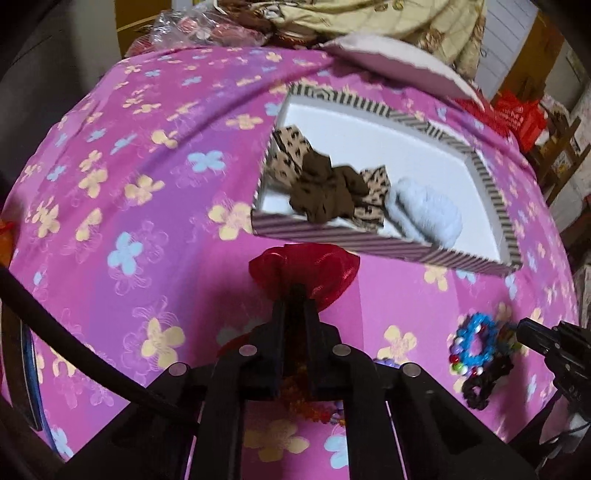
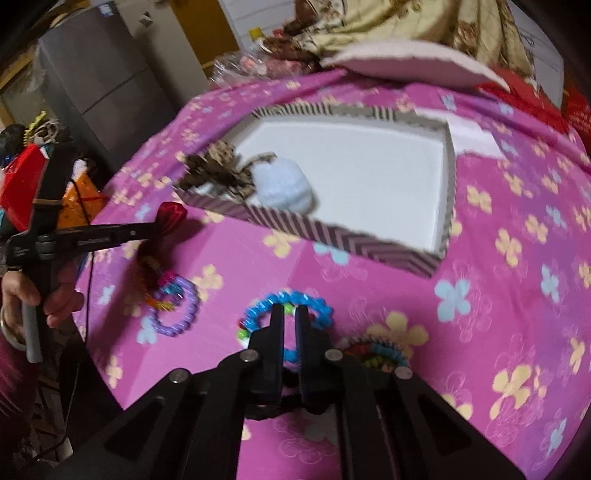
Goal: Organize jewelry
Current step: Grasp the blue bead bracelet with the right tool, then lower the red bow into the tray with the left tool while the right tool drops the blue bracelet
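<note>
In the left wrist view my left gripper is shut on a red satin scrunchie, just in front of the striped box. Inside the box lie brown and leopard scrunchies and a pale blue fluffy one. In the right wrist view my right gripper is shut on the blue bead bracelet, low over the pink cloth. That view also has the left gripper with the red scrunchie at the left, near the box.
A purple coil bracelet and a multicoloured bead band lie on the flowered pink cloth. A black braided band sits by the blue bracelet. The pale box lid and piled fabric lie behind. A person's hand is at the left.
</note>
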{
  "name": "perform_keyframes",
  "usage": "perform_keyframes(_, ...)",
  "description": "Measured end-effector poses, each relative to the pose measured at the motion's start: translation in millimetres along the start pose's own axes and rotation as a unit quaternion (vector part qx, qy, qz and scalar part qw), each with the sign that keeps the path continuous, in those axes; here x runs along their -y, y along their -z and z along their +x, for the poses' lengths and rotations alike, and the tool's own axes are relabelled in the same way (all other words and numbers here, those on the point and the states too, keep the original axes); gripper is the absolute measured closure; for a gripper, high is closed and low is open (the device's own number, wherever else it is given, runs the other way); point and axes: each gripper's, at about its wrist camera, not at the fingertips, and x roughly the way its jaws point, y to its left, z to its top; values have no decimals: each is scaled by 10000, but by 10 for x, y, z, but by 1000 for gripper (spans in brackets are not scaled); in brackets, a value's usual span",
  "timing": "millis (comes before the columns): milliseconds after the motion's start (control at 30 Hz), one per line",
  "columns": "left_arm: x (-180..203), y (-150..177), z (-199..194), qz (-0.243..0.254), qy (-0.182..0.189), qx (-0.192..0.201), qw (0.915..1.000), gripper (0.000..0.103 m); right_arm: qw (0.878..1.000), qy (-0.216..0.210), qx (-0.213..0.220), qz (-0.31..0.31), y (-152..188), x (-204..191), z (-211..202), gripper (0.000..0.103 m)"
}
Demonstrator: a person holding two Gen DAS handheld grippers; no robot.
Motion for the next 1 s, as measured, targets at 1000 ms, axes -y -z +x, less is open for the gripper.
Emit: perform_keyframes(1000,-205,-76,-743,-833,845,865,9892,75,9995,-268,179,-49,-47,-50,-132,94)
